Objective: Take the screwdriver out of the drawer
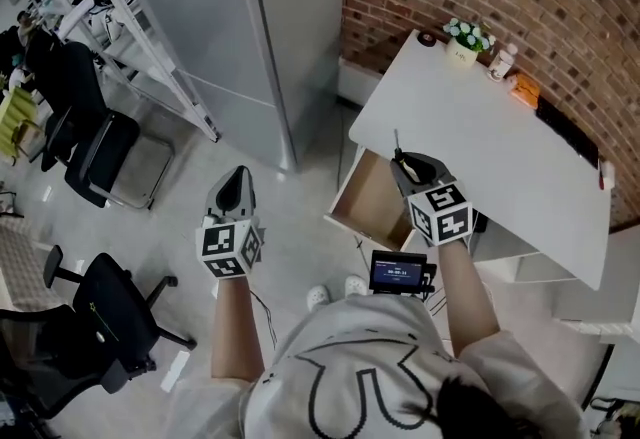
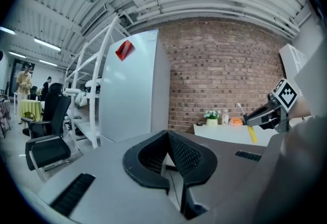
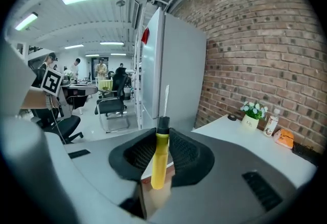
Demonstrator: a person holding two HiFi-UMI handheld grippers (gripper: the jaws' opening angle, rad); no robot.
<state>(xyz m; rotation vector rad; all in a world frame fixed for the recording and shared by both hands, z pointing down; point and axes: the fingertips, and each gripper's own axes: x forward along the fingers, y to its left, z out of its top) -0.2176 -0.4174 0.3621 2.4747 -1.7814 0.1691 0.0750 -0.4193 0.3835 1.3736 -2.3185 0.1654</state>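
Your right gripper [image 1: 405, 165] is pinching the screwdriver [image 3: 159, 159] by its yellow handle. The thin shaft sticks out past the jaw tips. The tool hangs above the open drawer [image 1: 372, 205], near the drawer's table-side edge, and by the look of it it is already clear of the box.

The grip sits high on the handle, near the black collar, so most of the handle hangs free. To finish well, hold the pinch firm and avoid any quick wrist turn that could pivot the tool. Carry it away from the drawer before you lower it.

Your left gripper [image 2: 167, 137] has its jaws pressed together on nothing, well to the left of the drawer, over the floor.

Count: 1 screwdriver, 1 open drawer, 2 grippers, 1 white table [image 1: 480, 137] over the drawer.
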